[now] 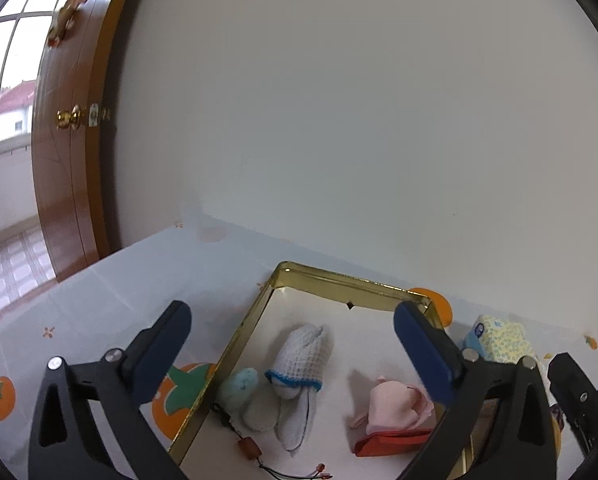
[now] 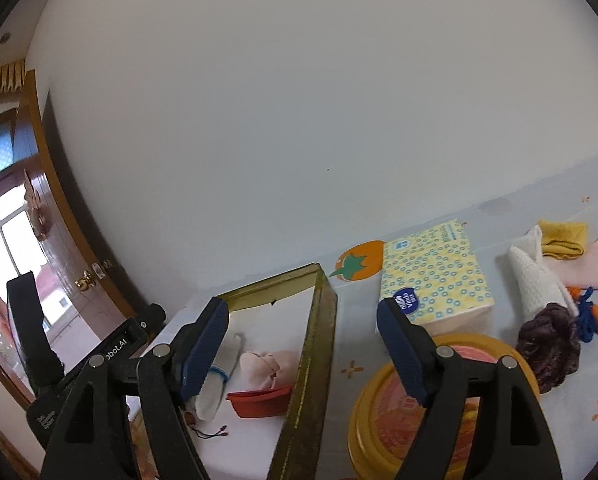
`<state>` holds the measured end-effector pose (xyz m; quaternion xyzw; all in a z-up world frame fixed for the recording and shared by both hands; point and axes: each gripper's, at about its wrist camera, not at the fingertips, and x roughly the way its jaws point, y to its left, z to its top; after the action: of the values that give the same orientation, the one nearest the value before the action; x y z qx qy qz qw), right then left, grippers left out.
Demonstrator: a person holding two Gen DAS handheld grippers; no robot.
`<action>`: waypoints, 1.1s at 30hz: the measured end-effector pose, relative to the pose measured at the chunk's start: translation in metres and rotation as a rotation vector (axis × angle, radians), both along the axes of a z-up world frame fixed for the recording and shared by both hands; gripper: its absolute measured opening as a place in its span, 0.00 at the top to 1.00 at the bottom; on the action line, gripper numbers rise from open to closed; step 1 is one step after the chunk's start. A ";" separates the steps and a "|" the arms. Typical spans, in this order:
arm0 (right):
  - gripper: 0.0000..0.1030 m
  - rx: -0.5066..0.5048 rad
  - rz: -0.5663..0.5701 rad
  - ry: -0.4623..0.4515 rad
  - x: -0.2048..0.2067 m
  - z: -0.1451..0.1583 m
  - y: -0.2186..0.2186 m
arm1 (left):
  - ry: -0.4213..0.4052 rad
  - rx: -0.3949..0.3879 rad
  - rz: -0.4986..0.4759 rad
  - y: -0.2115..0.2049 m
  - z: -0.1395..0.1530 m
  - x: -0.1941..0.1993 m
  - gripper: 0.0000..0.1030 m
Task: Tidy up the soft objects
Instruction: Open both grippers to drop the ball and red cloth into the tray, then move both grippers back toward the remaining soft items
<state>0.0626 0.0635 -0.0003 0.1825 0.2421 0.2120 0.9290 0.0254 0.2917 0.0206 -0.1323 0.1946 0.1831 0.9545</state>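
Two grippers, both spread wide and holding nothing: the left gripper [image 1: 293,344] hangs above the gold tin tray [image 1: 235,344], the right gripper [image 2: 301,344] straddles that tray's near right wall, above the table. Tray contents, already sorted: one rolled white knit cloth with blue trim [image 1: 301,354], one pale blue soft piece [image 1: 239,386], one pink cloth bundle [image 1: 395,406], one red pouch [image 1: 391,442], one beaded cord charm [image 1: 251,448]. Just right of the tray: one yellow-rimmed round lid [image 2: 363,420], one yellow tissue pack [image 2: 435,276]. Farther right, unsorted on the fruit-print tablecloth [image 2: 595,432]: one white waffle-knit cloth [image 2: 535,276], one dark purple knitted piece [image 2: 551,344], one blue-and-orange yarn item [image 2: 589,312], one folded yellow cloth [image 2: 561,238], one pink cloth [image 2: 597,264]. Risks, as judged: the heaped cloths touch and overlap, so a pinch on one may drag a neighbour; loose yarn may snag a finger; a low pass by the right gripper could knock the tray wall or the round lid.
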 end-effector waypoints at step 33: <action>0.11 -0.279 -0.258 -0.280 -0.045 0.016 -0.030 | -0.153 0.212 -0.064 -0.086 -0.008 -0.033 0.00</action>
<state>0.0174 0.0335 0.0159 0.0504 0.1123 0.0791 0.9892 -0.0074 0.2059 0.0130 -0.0381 0.1051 0.1616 0.9805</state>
